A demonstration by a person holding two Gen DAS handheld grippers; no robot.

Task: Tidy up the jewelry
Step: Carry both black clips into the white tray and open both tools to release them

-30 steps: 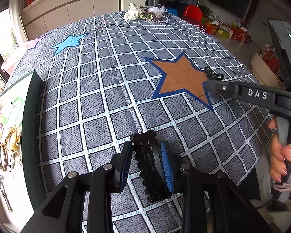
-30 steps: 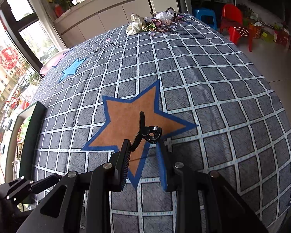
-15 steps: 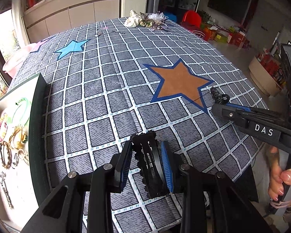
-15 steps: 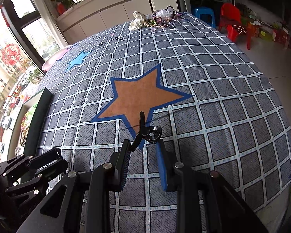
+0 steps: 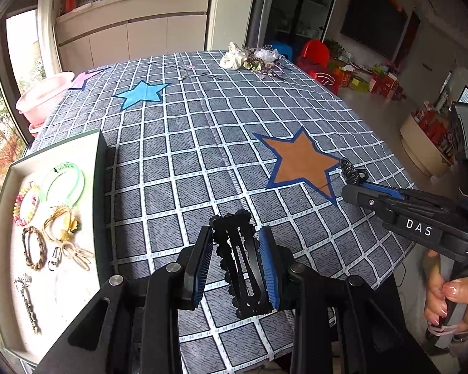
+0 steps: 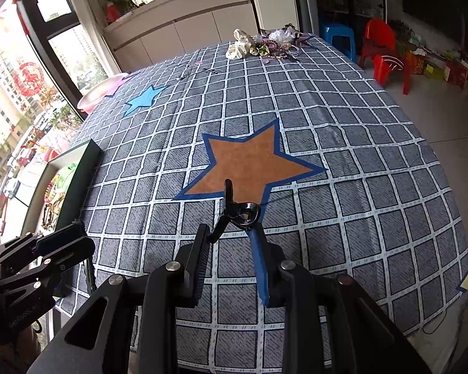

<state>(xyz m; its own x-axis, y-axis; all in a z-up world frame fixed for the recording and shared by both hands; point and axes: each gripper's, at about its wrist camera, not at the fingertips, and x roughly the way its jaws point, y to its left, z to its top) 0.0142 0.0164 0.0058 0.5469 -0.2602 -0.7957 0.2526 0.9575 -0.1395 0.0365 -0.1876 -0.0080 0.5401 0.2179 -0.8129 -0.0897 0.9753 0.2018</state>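
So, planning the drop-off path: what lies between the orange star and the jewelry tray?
Only bare checked tablecloth between orange star and jewelry tray; the left wrist view shows it.

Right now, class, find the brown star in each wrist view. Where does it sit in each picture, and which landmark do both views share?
Left wrist view: the brown star lies right of centre on the checked cloth, just beyond the right hand-held gripper.
Right wrist view: the star lies at centre, just beyond the small black clip.
Shared landmark: the blue star, farther back and to the left.
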